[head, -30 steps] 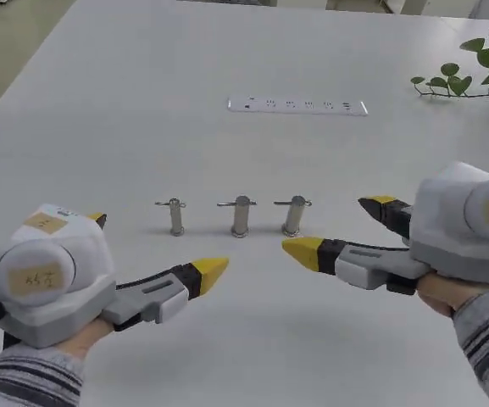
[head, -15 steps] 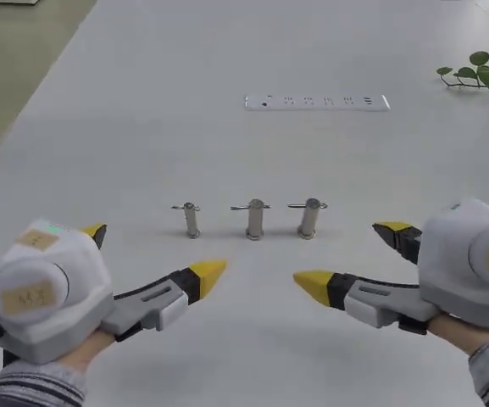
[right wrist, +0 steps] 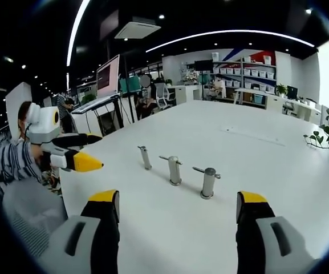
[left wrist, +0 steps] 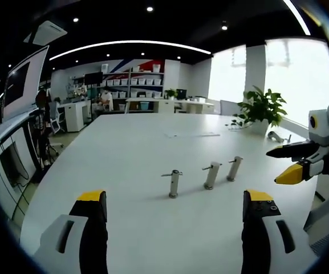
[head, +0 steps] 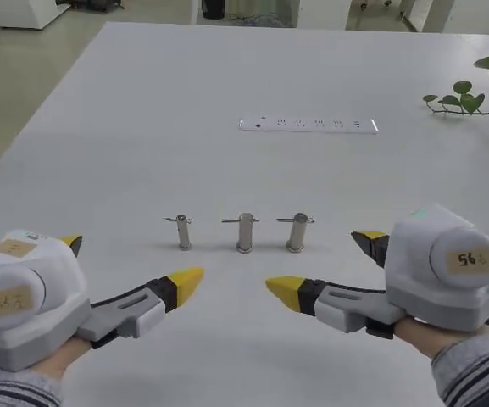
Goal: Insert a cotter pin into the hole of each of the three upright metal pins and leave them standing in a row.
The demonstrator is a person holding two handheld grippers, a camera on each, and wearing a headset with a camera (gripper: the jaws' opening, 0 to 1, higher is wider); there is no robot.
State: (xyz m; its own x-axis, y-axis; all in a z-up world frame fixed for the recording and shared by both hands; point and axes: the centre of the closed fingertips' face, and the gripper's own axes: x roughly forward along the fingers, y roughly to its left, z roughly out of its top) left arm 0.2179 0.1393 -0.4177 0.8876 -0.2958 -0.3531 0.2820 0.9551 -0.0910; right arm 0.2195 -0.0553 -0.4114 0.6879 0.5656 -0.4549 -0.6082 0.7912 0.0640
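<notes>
Shiny metal pins, matt white table

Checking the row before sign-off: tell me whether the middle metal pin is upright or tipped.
Upright. In the head view the middle pin stands on its base on the table, a cotter pin crossing its top.

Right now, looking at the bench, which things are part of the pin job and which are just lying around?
Part of the job: left metal pin, middle metal pin, right metal pin, each upright with a cotter pin through its top; left gripper and right gripper, both open.
Just lying about: power strip, plant.
</notes>
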